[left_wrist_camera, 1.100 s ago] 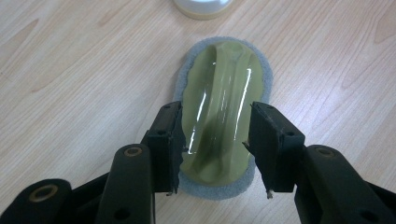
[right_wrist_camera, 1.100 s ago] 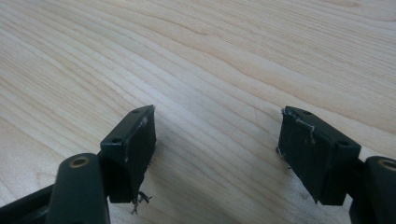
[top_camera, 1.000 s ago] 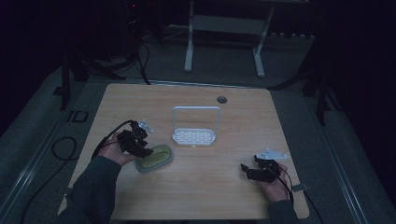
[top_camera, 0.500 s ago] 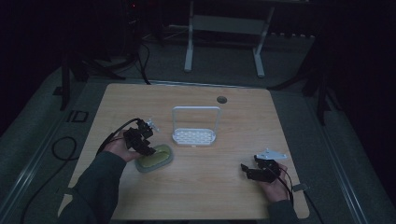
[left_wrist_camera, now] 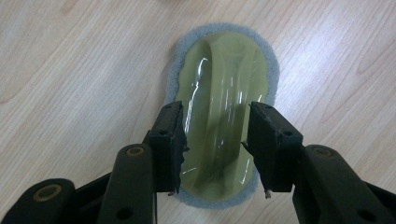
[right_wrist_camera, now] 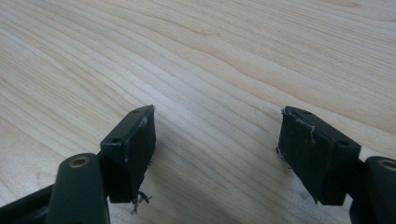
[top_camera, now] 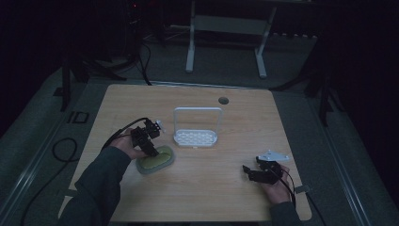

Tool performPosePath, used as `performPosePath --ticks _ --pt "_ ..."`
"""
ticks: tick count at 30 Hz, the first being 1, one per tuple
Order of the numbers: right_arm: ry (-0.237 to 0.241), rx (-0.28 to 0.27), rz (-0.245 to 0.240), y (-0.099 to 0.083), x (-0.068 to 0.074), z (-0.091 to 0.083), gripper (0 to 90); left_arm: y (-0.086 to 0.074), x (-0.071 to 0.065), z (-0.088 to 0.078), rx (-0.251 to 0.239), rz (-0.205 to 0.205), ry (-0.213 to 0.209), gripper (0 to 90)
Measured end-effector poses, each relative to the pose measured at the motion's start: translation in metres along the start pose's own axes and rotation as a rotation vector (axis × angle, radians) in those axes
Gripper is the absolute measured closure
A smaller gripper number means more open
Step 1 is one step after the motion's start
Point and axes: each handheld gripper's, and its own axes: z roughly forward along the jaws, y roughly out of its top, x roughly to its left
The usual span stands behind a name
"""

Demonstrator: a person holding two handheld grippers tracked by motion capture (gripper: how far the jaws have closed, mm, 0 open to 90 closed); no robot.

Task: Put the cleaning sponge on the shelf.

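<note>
Item: scrubber (top_camera: pixel 155 160), oval, green moulded grip on a grey felt pad, lying flat on the table (top_camera: pixel 202 197) at lower left of centre in the high view.

Left gripper (left_wrist_camera: pixel 215 140): we are straddling the scrubber's raised ridge, jaws half-wide, one on each flank. Whether the pads are pressing on it we cannot tell, so we are not counting it as gripped or lifted.

Right gripper (right_wrist_camera: pixel 215 149): we are resting it over bare wood at lower right of the high view, jaws wide, nothing between them.

Rack (top_camera: pixel 196 128): white, standing at centre, just beyond the scrubber, empty.

Progress: we are judging the approach done; closing, lifting and any placing are left.
</note>
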Motion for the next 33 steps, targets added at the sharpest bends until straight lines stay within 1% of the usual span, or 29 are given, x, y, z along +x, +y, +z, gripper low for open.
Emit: performPosePath --ticks 2,5,7,10,14,21,23,28,33 --pt "0.0 0.0 0.0 0.0 0.0 0.0 27.1 0.003 0.0 0.001 0.033 0.021 -0.006 56.4" --pt "0.0 0.0 0.0 0.0 0.0 0.0 27.1 0.007 -0.001 0.002 0.062 0.034 -0.01 56.4" --pt "0.0 0.0 0.0 0.0 0.0 0.0 27.1 0.009 0.0 0.002 0.063 0.039 -0.02 56.3" --pt "0.0 0.0 0.0 0.0 0.0 0.0 27.1 0.011 0.0 0.004 0.072 0.043 -0.021 57.2" --pt "0.0 0.0 0.0 0.0 0.0 0.0 27.1 0.015 -0.001 0.006 0.089 0.057 -0.02 61.0" --pt "0.0 0.0 0.0 0.0 0.0 0.0 27.1 0.02 0.001 0.011 0.12 0.073 -0.028 62.1" --pt "0.0 0.0 0.0 0.0 0.0 0.0 27.0 0.021 0.002 0.013 0.13 0.077 -0.033 62.8" --pt "0.0 0.0 0.0 0.0 0.0 0.0 27.1 0.02 0.003 0.015 0.136 0.073 -0.042 64.3" --pt "0.0 0.0 0.0 0.0 0.0 0.0 27.1 0.02 0.002 0.017 0.152 0.084 -0.048 67.0"
